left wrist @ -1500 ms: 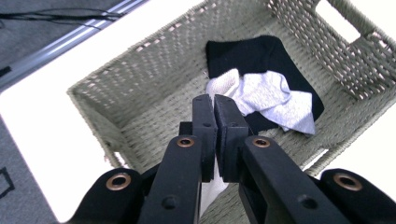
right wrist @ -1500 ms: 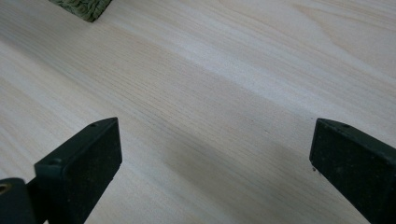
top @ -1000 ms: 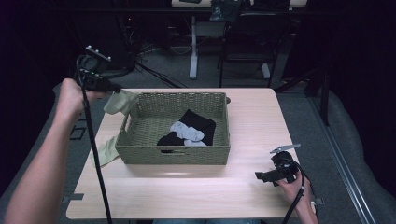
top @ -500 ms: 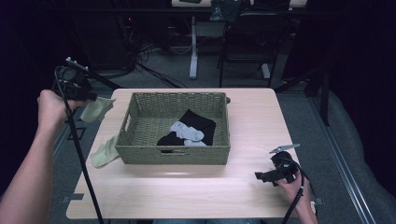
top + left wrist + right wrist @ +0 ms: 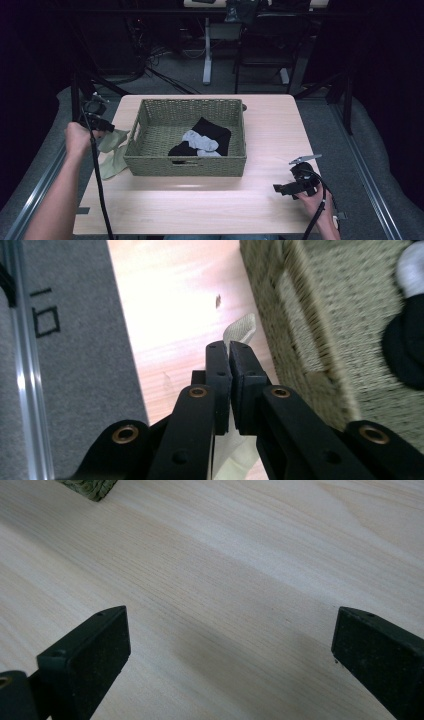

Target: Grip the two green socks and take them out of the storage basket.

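Left claw (image 5: 230,347) clenched on pale green sock (image 5: 114,142) left of woven wicker basket (image 5: 186,165); right claw (image 5: 230,645) released above light wooden surface (image 5: 270,200).

Left gripper (image 5: 105,125) at table's left edge, raised, fingers (image 5: 218,372) pinched together on pale sock (image 5: 114,150); right gripper (image 5: 282,189) low near front right, fingers (image 5: 85,655) spread wide

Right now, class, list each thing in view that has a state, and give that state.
Left gripper: shut on the pale green sock.
Right gripper: open, holding nothing.
Wicker basket: upright on the table.
Black sock: in the basket.
Grey sock: on the black sock.
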Demonstrator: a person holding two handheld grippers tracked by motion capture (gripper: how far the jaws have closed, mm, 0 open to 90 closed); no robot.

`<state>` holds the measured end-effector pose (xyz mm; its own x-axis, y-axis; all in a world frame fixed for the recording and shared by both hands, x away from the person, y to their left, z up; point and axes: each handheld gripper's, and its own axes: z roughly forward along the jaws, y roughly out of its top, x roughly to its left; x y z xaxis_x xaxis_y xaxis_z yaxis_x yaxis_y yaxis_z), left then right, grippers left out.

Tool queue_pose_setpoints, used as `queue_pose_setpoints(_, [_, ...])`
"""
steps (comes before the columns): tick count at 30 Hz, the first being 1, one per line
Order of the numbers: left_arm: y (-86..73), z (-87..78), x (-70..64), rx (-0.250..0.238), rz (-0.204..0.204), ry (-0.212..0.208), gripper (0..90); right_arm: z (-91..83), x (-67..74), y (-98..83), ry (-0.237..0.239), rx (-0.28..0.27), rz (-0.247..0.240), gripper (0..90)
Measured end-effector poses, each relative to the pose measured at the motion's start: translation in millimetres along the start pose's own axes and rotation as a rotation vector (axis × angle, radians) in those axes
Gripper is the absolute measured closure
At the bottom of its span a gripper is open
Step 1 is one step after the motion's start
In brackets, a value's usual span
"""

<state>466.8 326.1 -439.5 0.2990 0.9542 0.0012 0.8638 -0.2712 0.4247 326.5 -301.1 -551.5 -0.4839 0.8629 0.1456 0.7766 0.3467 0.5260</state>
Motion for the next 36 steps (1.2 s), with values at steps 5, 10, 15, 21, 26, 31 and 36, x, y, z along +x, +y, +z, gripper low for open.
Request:
queue_pose_setpoints(5, [-6.7,23.0,-1.1,0.026,-0.02,-0.023,87.3,-0.2,-0.3,0.0,-0.001,0.0,-0.002,1.6])
queue_pose_setpoints(10, [-15.4,42.8,0.9,0.045,-0.062,-0.064,86.7,-0.9,0.2,-0.2,-0.003,-0.006,0.001,1.6])
queue_pose_setpoints(15, [-23.8,51.5,5.7,0.035,-0.114,-0.108,74.6,-1.4,-0.1,-0.4,-0.002,-0.01,0.0,1.6])
queue_pose_setpoints(21, [-29.4,27.5,6.4,-0.018,-0.109,-0.086,28.3,-1.0,0.0,-0.2,-0.012,-0.009,0.001,1.6])
queue_pose_setpoints(26, [-38.9,-1.0,2.8,-0.089,-0.089,-0.068,17.8,-0.9,0.3,0.1,0.001,-0.004,-0.003,1.6])
queue_pose_setpoints(31, [-51.1,-25.0,-7.8,-0.15,-0.058,-0.069,14.1,-0.1,0.7,0.3,-0.006,-0.001,-0.002,1.6])
queue_pose_setpoints(36, [-65.4,-40.4,-20.7,-0.181,-0.02,-0.069,11.5,-0.6,1.0,0.2,-0.004,0.0,-0.004,1.6])
